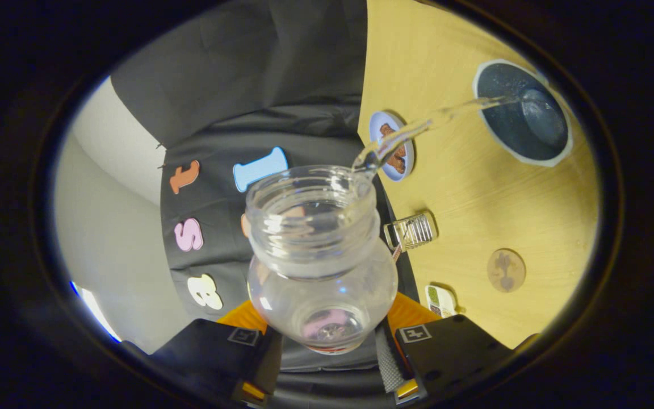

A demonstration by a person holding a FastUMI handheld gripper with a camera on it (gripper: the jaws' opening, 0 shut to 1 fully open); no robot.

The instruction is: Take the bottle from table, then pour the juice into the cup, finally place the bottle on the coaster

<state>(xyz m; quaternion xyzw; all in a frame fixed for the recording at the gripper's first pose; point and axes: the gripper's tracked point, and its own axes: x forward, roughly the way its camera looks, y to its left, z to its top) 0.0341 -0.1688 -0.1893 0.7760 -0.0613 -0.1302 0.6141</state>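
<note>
Pouring: claw (327, 341) pinches tilted bottle (321, 255); stream arcs toward cup (523, 113) at 2 o'clock. Risk: a slight wobble sends the stream onto the table (474, 199). Coaster (506, 270) near 4 o'clock.

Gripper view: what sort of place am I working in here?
Likely a staged test booth, not a kitchen: a black cloth wall behind a wooden table with a cup, and the gripper pouring from a bottle.

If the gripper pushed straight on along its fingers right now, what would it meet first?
The gripper is shut on the bottle, so that leads. Past the bottle's mouth lies the booth's black cloth wall, probably first; depth is unclear.
</note>
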